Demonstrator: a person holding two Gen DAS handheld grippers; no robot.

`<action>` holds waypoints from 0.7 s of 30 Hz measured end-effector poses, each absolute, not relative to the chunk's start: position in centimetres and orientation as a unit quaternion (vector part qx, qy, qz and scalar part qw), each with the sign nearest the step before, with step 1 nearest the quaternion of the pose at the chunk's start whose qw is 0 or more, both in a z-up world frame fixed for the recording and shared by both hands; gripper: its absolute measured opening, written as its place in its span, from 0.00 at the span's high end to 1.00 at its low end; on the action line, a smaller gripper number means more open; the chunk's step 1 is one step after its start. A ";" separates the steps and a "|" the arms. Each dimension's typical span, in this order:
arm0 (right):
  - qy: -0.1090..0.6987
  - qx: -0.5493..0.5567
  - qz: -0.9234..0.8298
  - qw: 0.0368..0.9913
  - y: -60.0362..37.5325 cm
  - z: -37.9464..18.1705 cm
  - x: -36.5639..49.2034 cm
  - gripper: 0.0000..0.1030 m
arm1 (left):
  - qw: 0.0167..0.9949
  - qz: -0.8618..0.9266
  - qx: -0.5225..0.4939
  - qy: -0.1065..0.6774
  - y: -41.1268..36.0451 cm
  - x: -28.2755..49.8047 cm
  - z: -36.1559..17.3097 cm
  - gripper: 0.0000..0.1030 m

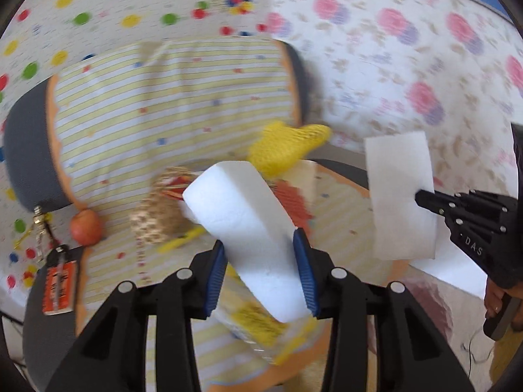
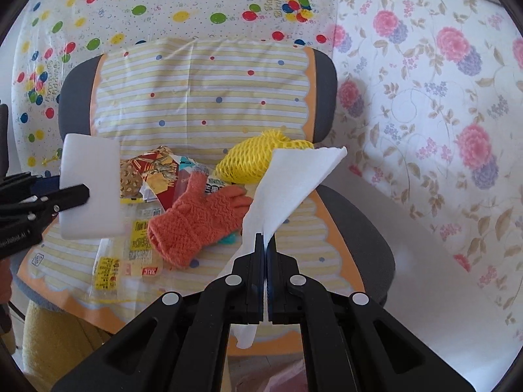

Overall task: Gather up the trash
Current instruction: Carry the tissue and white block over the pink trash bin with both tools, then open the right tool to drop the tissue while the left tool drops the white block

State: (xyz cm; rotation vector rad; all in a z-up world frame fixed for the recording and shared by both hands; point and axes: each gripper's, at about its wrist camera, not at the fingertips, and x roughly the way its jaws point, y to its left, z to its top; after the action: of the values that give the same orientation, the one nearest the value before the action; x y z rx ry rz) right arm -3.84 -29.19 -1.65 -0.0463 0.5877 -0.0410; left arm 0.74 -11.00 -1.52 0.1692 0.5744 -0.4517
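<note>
We have both tools loaded and lifted above the chair seat (image 2: 327, 228): the left gripper (image 1: 260, 274) is clamped across a white foam block (image 1: 248, 228), and the right gripper (image 2: 265, 254) is pressed together on a white paper tissue (image 2: 294, 179). The main risk we see is on the left: the block sits tilted between the blue pads (image 1: 302, 274), held near its lower end, with most of its length leaning up and to the left beyond them, so a quick swing could lever it loose, and foam is light and smooth enough to slide. The left view is blurred, which suggests fast movement and makes that slip more likely in our judgement. On the right, the tissue is pinched only at a narrow fold; it fans out far beyond the fingertips, and a strip hangs below them, so it could tear, pull through, or brush the orange glove (image 2: 199, 219) just to its left. The block looks clean, rigid and rectangular; the tissue is thin, creased and limp. More litter lies on the striped cover (image 2: 202, 98) of the seat: a yellow mesh net (image 2: 248, 160) at the far side, crumpled wrappers (image 2: 147, 170) to its left, and clear printed packets (image 2: 130, 254) nearer us. No bin shows in either view, so we cannot tell where these loads must go.
</note>
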 end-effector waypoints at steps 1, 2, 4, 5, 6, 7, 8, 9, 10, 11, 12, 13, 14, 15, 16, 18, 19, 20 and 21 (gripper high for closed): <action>0.296 -0.015 -0.028 0.955 -29.9 -1.8 -5.0 0.98 | 0.925 -0.236 0.090 0.282 -12.1 0.1 -2.0 0.62; 0.304 -0.012 -0.040 0.952 -30.5 -2.1 -6.0 0.98 | 0.919 -0.258 0.096 0.283 -13.5 -0.6 -2.6 0.61; 0.322 -0.004 -0.065 0.944 -31.8 -2.8 -8.0 0.98 | 0.908 -0.292 0.115 0.279 -15.9 -1.7 -3.4 0.61; 0.331 0.002 -0.076 0.941 -32.5 -3.3 -8.9 0.98 | 0.901 -0.310 0.129 0.275 -17.3 -2.3 -3.9 0.61; 0.340 0.009 -0.087 0.936 -33.1 -3.8 -9.8 0.98 | 0.896 -0.322 0.139 0.274 -18.5 -2.7 -4.3 0.61; 0.351 0.019 -0.100 0.931 -33.8 -4.5 -10.7 0.98 | 0.889 -0.334 0.146 0.275 -19.6 -3.1 -4.7 0.61; 0.362 0.024 -0.110 0.925 -34.4 -5.2 -11.5 0.98 | 0.882 -0.351 0.150 0.277 -20.6 -3.4 -5.1 0.61; 0.370 0.026 -0.121 0.921 -34.8 -6.0 -12.1 0.98 | 0.876 -0.360 0.153 0.280 -21.4 -3.7 -5.5 0.61; 0.380 0.026 -0.133 0.915 -35.3 -6.8 -12.8 0.98 | 0.873 -0.367 0.155 0.280 -22.1 -4.1 -5.8 0.61; 0.390 0.029 -0.141 0.909 -35.7 -7.7 -13.3 0.98 | 0.872 -0.372 0.154 0.279 -22.7 -4.3 -6.1 0.61; 0.399 0.033 -0.145 0.905 -36.0 -8.5 -13.7 0.98 | 0.871 -0.374 0.152 0.278 -23.1 -4.7 -6.4 0.61; 0.411 0.038 -0.149 0.899 -36.4 -9.4 -14.0 0.98 | 0.871 -0.375 0.152 0.278 -23.3 -4.9 -6.9 0.61; 0.423 0.043 -0.153 0.892 -36.7 -10.3 -14.1 0.98 | 0.870 -0.377 0.152 0.281 -23.5 -5.2 -7.3 0.61; 0.432 0.047 -0.155 0.887 -37.0 -11.0 -14.3 0.98 | 0.867 -0.379 0.152 0.285 -23.7 -5.4 -7.7 0.61; 0.442 0.050 -0.157 0.882 -37.4 -11.7 -14.4 0.97 | 0.864 -0.381 0.151 0.291 -23.8 -5.5 -7.9 0.61; 0.457 0.051 -0.161 0.873 -37.9 -12.8 -14.4 0.96 | 0.854 -0.394 0.142 0.309 -23.9 -5.4 -8.4 0.61; 0.462 0.056 -0.162 0.870 -38.4 -13.3 -14.4 0.96 | 0.851 -0.398 0.137 0.314 -23.9 -5.3 -8.4 0.61; 0.468 0.061 -0.164 0.866 -38.7 -13.7 -14.4 0.96 | 0.851 -0.398 0.134 0.315 -23.9 -5.2 -8.4 0.61; 0.476 0.066 -0.167 0.861 -39.1 -14.2 -14.3 0.96 | 0.852 -0.398 0.133 0.314 -23.9 -5.1 -8.4 0.61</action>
State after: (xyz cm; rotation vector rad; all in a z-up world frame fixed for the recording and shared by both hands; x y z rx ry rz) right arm -14.29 -39.13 -14.23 0.1380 0.9995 -0.3511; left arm -5.11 -23.94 -8.41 0.2810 0.6607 -0.8369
